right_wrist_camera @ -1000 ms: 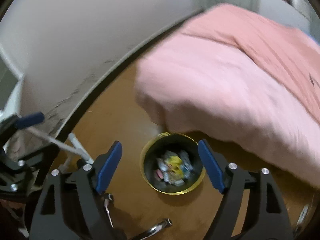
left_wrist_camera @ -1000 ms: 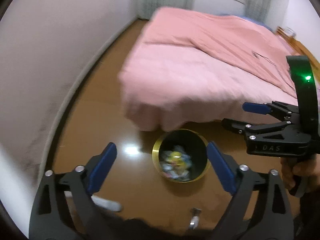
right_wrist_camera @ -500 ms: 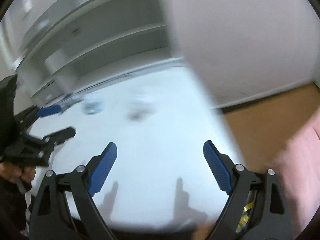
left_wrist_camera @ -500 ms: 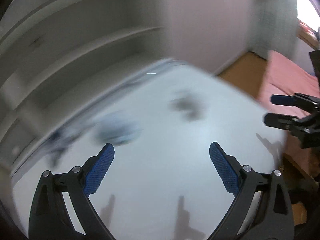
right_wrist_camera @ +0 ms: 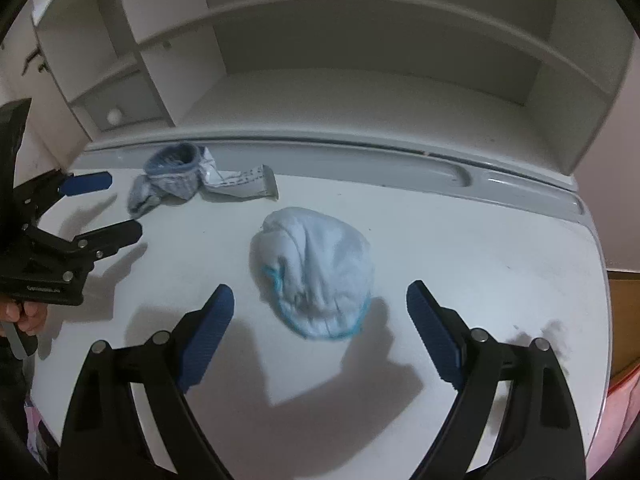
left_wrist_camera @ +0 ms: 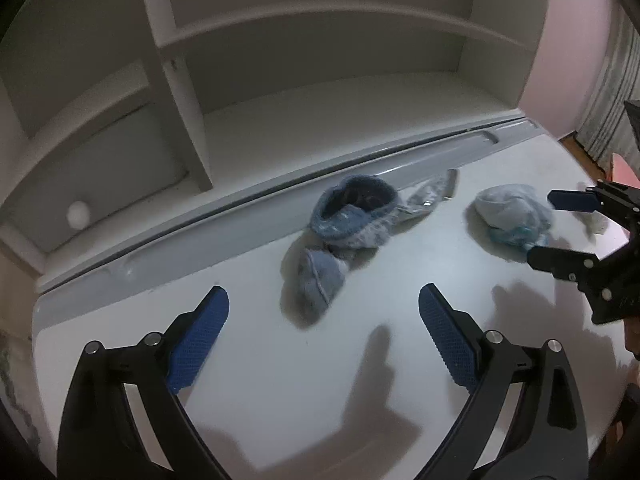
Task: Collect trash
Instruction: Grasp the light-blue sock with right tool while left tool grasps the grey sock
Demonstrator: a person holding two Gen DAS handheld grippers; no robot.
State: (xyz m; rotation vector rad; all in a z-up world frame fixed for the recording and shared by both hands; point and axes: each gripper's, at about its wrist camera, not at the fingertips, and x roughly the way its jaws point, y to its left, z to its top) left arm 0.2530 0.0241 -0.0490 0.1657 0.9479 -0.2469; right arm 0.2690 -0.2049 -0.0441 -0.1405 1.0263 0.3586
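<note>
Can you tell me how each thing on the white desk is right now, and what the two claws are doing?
Blue sock: lying crumpled, cuff gaping open.
Clear wrapper: flat beside the blue sock, touching it.
White cloth: bunched up, alone on the desk.
Left claw: open, holding nothing.
Right claw: open over the white cloth, not gripping it.
Small drawer: shut.

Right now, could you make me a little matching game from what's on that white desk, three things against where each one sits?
Things:
1. blue knitted sock
2. pale crumpled cloth
3. round white knob

Places:
A. on the drawer front at the shelf unit's left
B. ahead of the right hand-held gripper, between its open fingers
C. at the desk's back edge, beside a clear wrapper

Pairs: 1-C, 2-B, 3-A
</note>
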